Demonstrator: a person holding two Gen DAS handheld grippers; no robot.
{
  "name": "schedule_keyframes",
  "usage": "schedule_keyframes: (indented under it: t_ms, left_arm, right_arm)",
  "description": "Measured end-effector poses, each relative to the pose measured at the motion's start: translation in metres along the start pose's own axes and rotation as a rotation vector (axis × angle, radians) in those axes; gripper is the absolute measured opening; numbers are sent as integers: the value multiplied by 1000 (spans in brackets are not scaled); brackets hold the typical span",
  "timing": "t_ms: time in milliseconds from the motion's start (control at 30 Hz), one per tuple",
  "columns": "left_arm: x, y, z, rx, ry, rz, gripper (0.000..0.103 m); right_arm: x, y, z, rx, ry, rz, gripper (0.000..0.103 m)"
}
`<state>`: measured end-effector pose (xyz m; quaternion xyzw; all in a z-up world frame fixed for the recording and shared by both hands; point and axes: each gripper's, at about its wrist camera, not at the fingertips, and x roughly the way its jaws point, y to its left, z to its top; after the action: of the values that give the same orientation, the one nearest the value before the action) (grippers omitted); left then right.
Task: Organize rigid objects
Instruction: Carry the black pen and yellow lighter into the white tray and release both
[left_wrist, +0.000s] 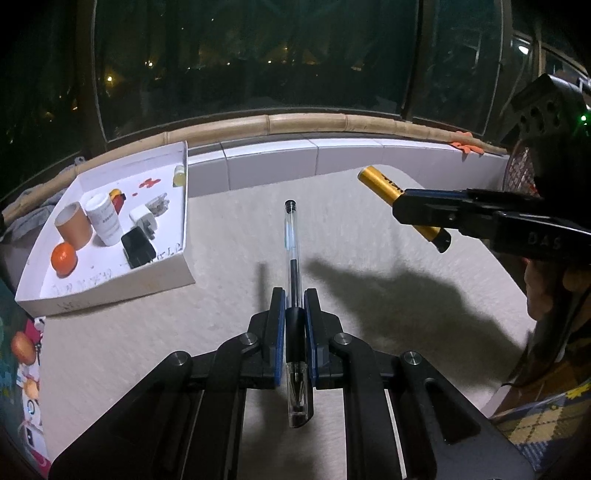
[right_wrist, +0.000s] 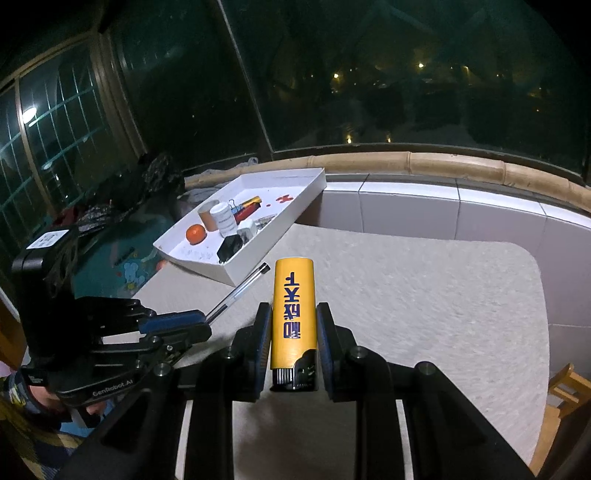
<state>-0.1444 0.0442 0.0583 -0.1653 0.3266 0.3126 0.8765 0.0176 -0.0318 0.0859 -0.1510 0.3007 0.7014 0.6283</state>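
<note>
Carrying two items above the table (right_wrist: 424, 295): left gripper (left_wrist: 294, 306) clamped on a clear pen (left_wrist: 293, 266), right gripper (right_wrist: 293, 332) clamped on a yellow lighter (right_wrist: 293, 310). Neither boxed yet. Already sitting in the white box (left_wrist: 177, 262): orange, cardboard tube, white bottle, black and white adapters, clips.

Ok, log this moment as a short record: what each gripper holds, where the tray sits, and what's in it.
left gripper: shut on pen, cap end pointing forward
right gripper: shut on yellow lighter, black head toward the camera
white tray: on the table's left side, by the tiled ledge
tray contents: orange, cardboard tube, white bottle, white plug, black block
table between grippers: shadows only
</note>
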Motion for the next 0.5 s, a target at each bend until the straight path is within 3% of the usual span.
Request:
schedule_keyframes:
  t_ms: [500]
  left_arm:
    - [-20,28,5,-10,-63,-2,9]
  right_arm:
    - [9,14,10,48,-35,-15,23]
